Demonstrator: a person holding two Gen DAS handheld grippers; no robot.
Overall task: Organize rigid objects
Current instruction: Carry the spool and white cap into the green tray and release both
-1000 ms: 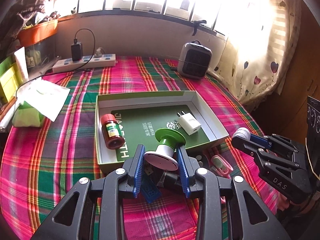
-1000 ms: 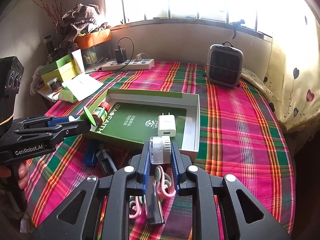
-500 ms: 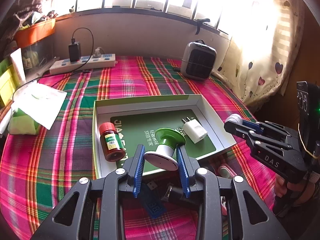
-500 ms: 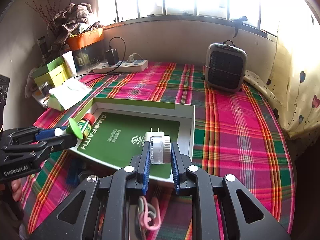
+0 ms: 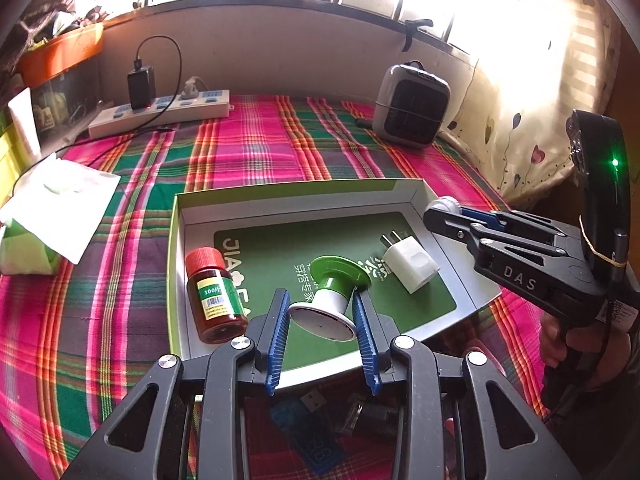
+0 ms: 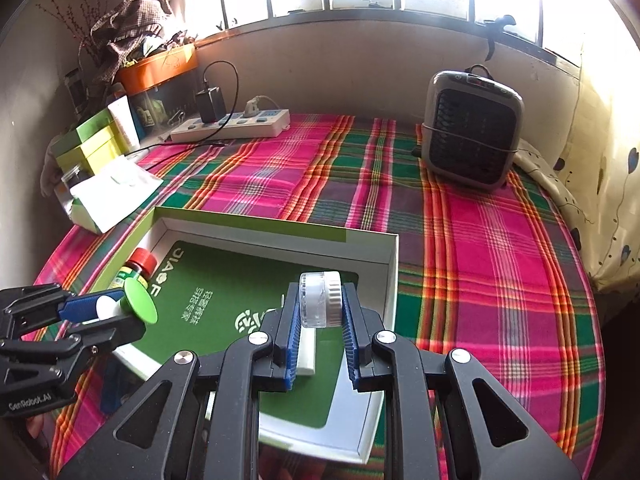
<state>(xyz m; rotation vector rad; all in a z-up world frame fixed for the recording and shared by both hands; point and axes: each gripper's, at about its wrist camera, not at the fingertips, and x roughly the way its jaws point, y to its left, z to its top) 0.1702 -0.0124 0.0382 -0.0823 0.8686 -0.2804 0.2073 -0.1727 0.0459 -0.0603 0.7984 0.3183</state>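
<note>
Tray [image 5: 176, 240] holds one red bottle [image 5: 212, 292] and one charger [image 5: 410, 264]; each hand-held gripper clamps one item.

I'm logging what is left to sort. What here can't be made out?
- Dark items on the cloth, left wrist view: hidden behind the left claw.
- White charger, right wrist view: mostly behind the right claw.
- Red-capped bottle label, right wrist view: too small.
</note>
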